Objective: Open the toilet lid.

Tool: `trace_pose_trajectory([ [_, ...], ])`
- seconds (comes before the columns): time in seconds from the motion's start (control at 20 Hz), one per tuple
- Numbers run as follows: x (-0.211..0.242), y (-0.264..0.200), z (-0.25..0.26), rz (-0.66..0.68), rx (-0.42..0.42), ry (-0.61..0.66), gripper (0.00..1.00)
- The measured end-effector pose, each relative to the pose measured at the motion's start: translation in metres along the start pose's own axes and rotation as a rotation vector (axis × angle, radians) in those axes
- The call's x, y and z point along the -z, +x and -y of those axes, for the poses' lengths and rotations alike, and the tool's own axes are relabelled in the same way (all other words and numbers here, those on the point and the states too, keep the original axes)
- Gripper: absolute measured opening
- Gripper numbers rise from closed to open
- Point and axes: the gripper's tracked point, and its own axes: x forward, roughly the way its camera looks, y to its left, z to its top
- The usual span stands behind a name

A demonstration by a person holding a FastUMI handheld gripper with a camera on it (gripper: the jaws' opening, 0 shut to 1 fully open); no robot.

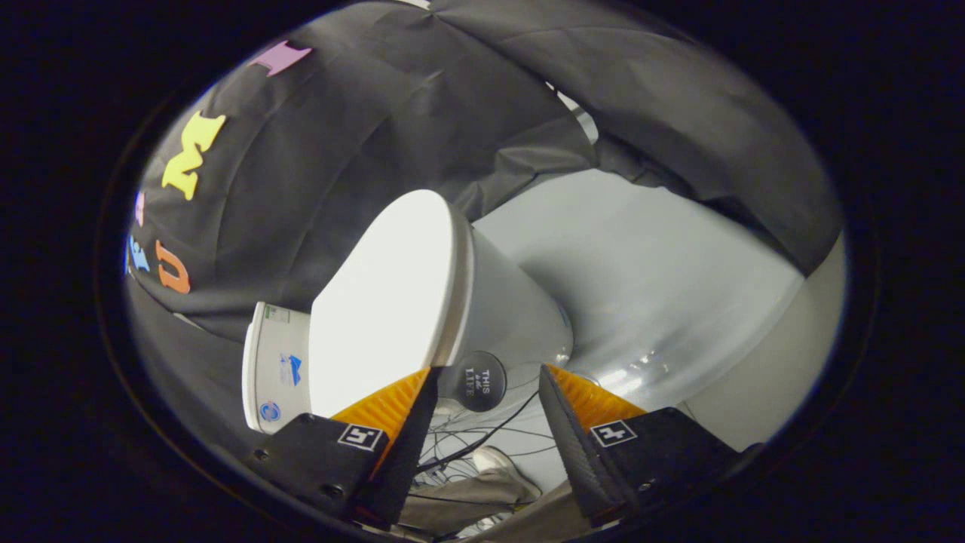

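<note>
1. The claw (486,381) is riding rolled well over to one side, so the toilet (497,317) is appearing tipped across the gripper view.
2. The claw's fingers are standing spread apart, pinching nothing; the gap between them is showing loose cables (467,441) and part of a shoe (497,460) on the pale floor (663,279).
3. The toilet lid (384,302) is lying down flat on the bowl, not yet raised, and it is sitting just ahead of one finger, whose tip is reaching up near the lid's front rim; whether it is touching is too close to tell.
4. A round dark sticker (479,381) on the bowl's front is showing just ahead of the gap.
5. The cistern (275,369) is standing behind the lid, against the black cloth wall (339,136).
6. Judging the risks: the smooth, thin lid edge is offering little to catch, so a fingertip may be slipping off and letting the lid drop back with a knock.
7. With the claw tilted like this, a finger may be wedging under the seat as well and lifting both together.
8. The cables underfoot may be snagging the person's step.
</note>
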Motion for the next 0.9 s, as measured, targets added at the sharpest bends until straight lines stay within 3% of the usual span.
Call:
trace_pose_trajectory([
  [0.15,0.001,0.002,-0.001,0.001,-0.032,0.036,0.82],
  [0.45,0.004,0.011,-0.012,-0.017,-0.106,0.092,0.61],
  [0.6,0.005,0.014,-0.013,-0.03,-0.093,0.12,0.44],
  [0.9,-0.001,0.008,-0.01,-0.021,-0.091,0.18,0.28],
])
